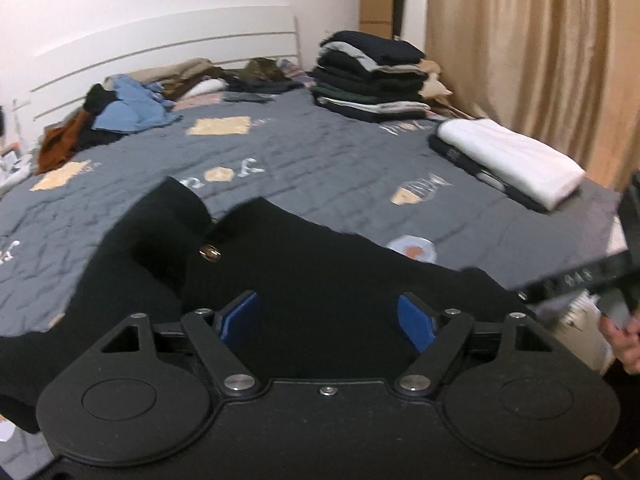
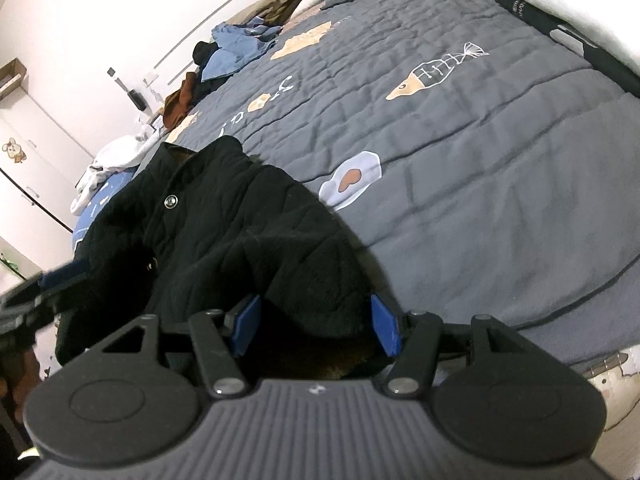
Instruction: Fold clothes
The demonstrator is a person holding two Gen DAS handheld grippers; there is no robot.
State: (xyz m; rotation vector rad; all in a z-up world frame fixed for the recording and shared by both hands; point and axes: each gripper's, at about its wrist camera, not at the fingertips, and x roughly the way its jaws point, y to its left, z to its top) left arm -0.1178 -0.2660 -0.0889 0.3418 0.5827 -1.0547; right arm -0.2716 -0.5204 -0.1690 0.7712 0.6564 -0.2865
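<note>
A black quilted jacket (image 1: 304, 264) lies crumpled at the near edge of the grey quilted bed (image 1: 320, 160), with a metal snap button (image 1: 210, 254) showing. My left gripper (image 1: 328, 320) hovers over it, blue pads wide apart and pressing on nothing, so it is open. In the right wrist view the same jacket (image 2: 224, 232) bunches up between the blue pads of my right gripper (image 2: 316, 326), which is shut on a thick fold of it. The left gripper (image 2: 40, 288) appears blurred at the far left there. The right gripper (image 1: 616, 264) and the hand (image 1: 624, 340) holding it sit at the right edge of the left wrist view.
A tall stack of folded clothes (image 1: 368, 76) stands at the back right. A folded white garment (image 1: 512, 160) lies on dark ones near the right edge. Unfolded clothes (image 1: 132, 108) are heaped by the headboard. A beige curtain (image 1: 540, 60) hangs to the right.
</note>
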